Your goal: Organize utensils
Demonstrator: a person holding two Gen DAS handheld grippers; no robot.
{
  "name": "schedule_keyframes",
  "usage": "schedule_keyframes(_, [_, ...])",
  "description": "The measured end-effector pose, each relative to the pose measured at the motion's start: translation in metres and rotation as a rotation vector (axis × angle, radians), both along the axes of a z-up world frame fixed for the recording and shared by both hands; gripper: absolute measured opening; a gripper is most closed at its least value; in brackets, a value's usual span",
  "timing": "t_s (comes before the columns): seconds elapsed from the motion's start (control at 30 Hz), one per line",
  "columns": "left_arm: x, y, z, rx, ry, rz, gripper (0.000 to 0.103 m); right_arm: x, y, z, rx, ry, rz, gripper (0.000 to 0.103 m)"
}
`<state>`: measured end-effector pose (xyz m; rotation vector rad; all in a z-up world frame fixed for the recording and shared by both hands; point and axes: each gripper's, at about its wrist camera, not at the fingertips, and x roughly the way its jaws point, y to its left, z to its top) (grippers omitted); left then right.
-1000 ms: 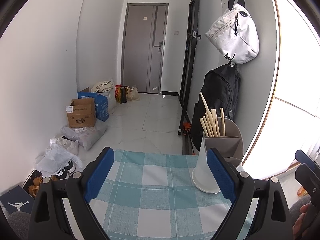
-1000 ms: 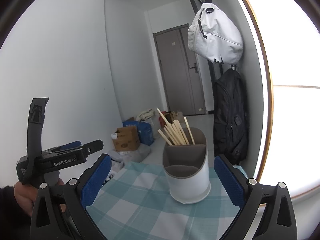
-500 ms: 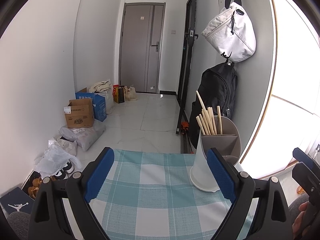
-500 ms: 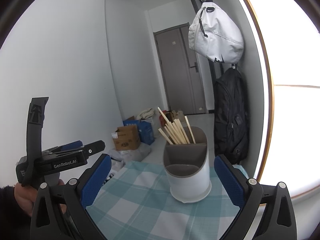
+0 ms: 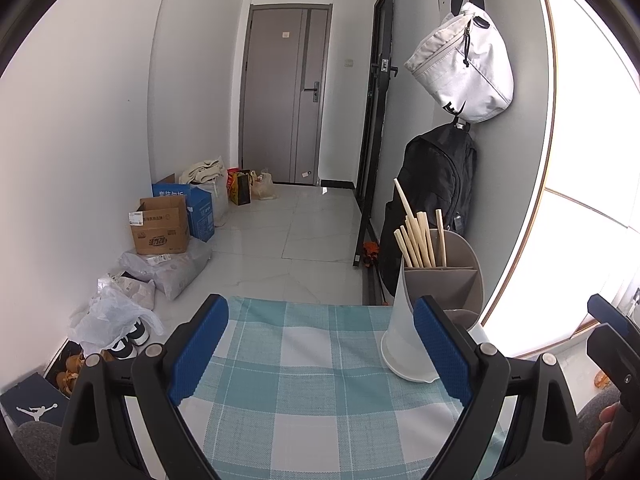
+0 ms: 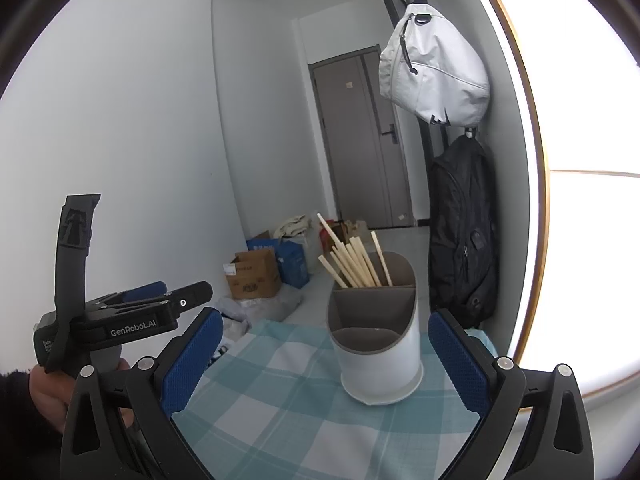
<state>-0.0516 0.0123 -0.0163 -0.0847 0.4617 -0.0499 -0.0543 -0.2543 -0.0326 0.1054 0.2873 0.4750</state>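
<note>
Our left gripper [image 5: 320, 352] and right gripper [image 6: 326, 364] both hover spread wide, empty. The white divided plastic utensil holder [image 6: 378, 344] of pale wooden chopsticks [image 6: 354, 260] stands near the counter's far right edge; nudging it could tip it off. Teal checked cloth [image 5: 304, 380] covers the counter; cardboard boxes [image 5: 160, 230] seemingly line the hallway floor.
</note>
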Motion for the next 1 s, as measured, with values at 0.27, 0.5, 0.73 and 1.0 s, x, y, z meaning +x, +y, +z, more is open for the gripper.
schedule_keyframes(0.27, [0.002, 0.001, 0.000, -0.006, 0.006, -0.001, 0.091, 0.000, 0.000, 0.000, 0.000, 0.000, 0.001, 0.103])
schedule_keyframes(0.5, [0.002, 0.000, -0.002, -0.008, 0.012, -0.005, 0.091, 0.000, 0.000, 0.000, 0.000, 0.000, 0.002, 0.103])
schedule_keyframes(0.73, [0.001, 0.000, -0.003, -0.007, 0.016, -0.004, 0.091, 0.000, 0.000, 0.000, 0.005, 0.002, 0.004, 0.103])
schedule_keyframes(1.0, [0.007, -0.003, -0.010, 0.009, 0.035, -0.019, 0.091, 0.006, 0.004, -0.004, 0.003, 0.027, 0.016, 0.103])
